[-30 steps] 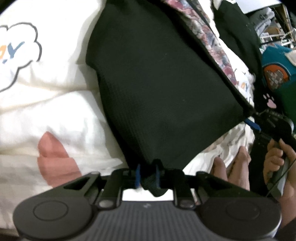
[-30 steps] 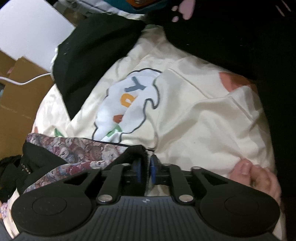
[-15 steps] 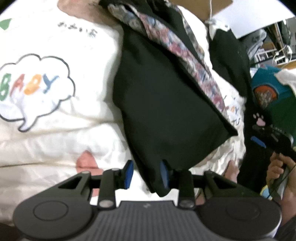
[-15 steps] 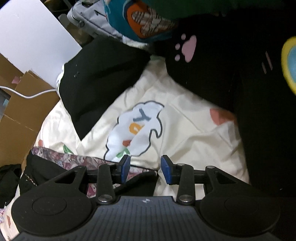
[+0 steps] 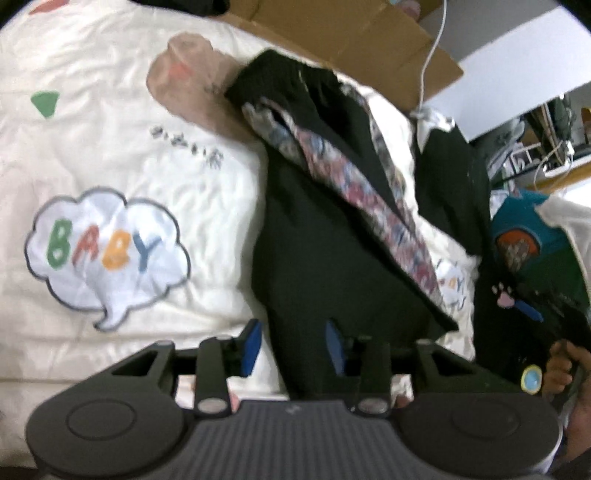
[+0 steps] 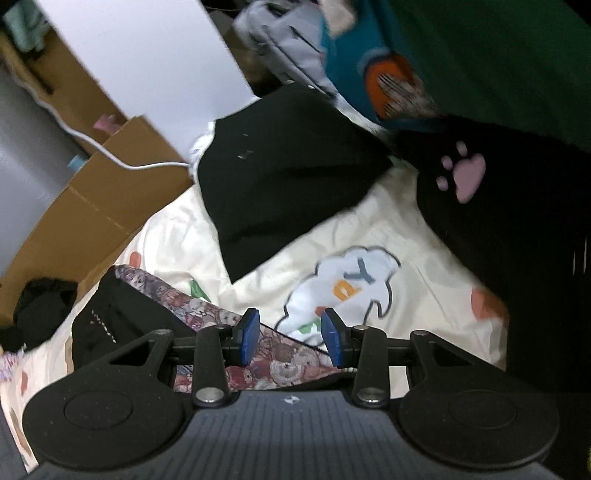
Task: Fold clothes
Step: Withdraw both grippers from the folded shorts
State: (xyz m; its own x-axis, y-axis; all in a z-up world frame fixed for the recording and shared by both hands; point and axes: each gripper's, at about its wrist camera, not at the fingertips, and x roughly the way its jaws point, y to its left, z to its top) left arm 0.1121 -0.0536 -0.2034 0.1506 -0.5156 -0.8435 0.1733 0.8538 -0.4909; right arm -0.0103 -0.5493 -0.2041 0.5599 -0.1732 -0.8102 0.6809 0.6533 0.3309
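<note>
Two grippers, blue-padded. Left gripper (image 5: 291, 345): jaws part-open, just been widening; black garment (image 5: 332, 266) hangs between the pads, right pad at its edge, a grip cannot be told. Right gripper (image 6: 290, 336): jaws part-open, gripping nothing, above the garment's floral-print lining (image 6: 280, 360). Garment lies folded on cream quilt (image 5: 122, 155), crinkled, printed "BABY" in a cloud bubble (image 5: 105, 254). Brown cardboard box (image 6: 92, 218), contents unseen, beside quilt.

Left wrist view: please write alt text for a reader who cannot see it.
The left gripper, jaws open, hangs over a black garment with patterned lining that lies on a cream BABY quilt. A cardboard box stands behind.
</note>
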